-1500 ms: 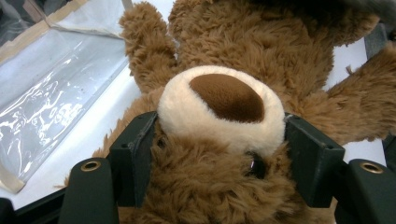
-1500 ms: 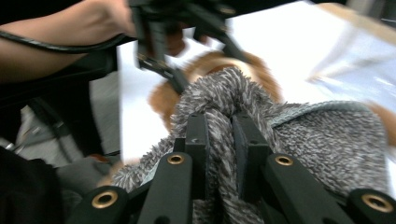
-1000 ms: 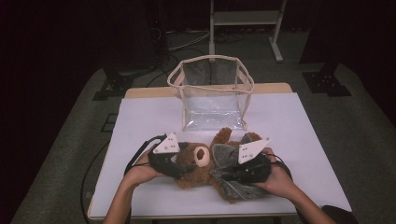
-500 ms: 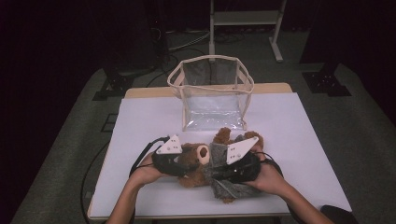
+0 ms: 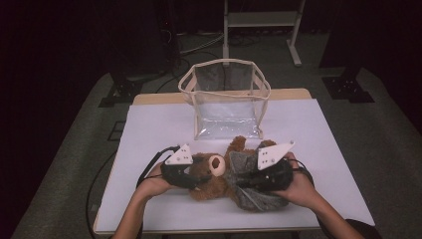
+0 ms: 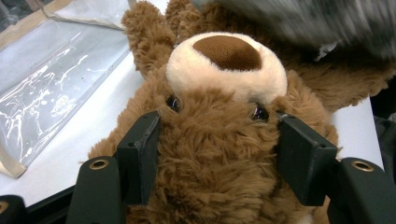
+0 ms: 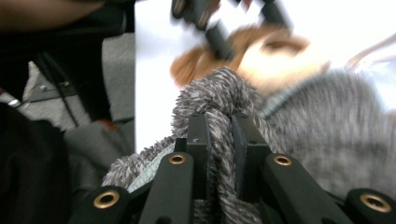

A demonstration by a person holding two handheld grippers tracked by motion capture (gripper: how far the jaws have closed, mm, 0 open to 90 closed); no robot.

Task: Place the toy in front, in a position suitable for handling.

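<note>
Teddy bear [image 5: 211, 174] lies on its back low in the centre of the high view, on the white counter [image 5: 149, 124], just below the clear bag [image 5: 226, 97]. A grey knit garment [image 5: 249, 181] covers its body, right of the head.

Left tongs [image 5: 196, 172] have just been closing and now clamp the bear's head [image 6: 215, 154], pads sunk into the fur beside each eye. Right tongs [image 7: 218, 140] are pinched narrow on a bunched fold of the grey knit — looks like a jumper being worked on or off the bear.

Risks: the right grip is a thin fold, so a hard pull could slip the knit out of the pads. The plush head squashes under the left tongs, so the bear may rotate or slide instead of staying anchored, dragging across the counter toward the bag. A sleeve could also snag on an arm or ear.

Hard to read: the right gripper view is motion-blurred in its upper half. The bear's legs and lower body are hidden under the knit and the hands — can't tell whether the arms are in sleeves.
</note>
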